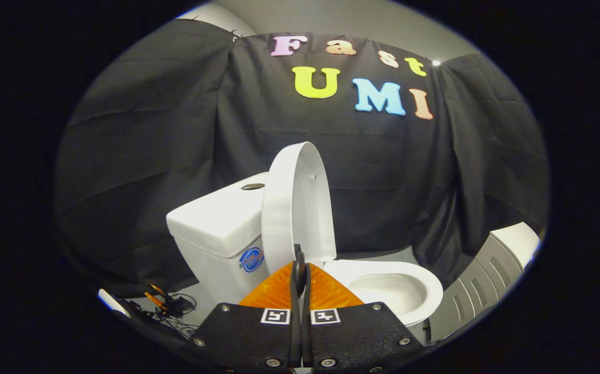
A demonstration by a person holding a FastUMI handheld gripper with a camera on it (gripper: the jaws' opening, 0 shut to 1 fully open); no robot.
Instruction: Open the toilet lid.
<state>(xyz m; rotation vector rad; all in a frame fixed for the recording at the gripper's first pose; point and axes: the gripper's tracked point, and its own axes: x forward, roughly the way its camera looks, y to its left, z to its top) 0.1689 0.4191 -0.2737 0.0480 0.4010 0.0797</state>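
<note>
The toilet lid [300,202] stands raised and almost upright, just ahead of the gripper [299,270], whose two fingers are pressed together with no gap between them and nothing held; their tips sit at or just before the lid's lower edge, though contact cannot be told. To my eye the job looks nearly done: the lid is up and the seat [409,283] and bowl [391,291] lie open beside and beyond the fingers. The lid looks like stiff, smooth plastic, probably light and slippery on its hinge, so it would likely tip easily; I would take it at its free rim, or push on the flat face, rather than pinch near the hinge. Behind the lid sits the tank [217,223], with a flush button [253,186] on top. Some cables [167,306] lie on the floor beside the tank.
</note>
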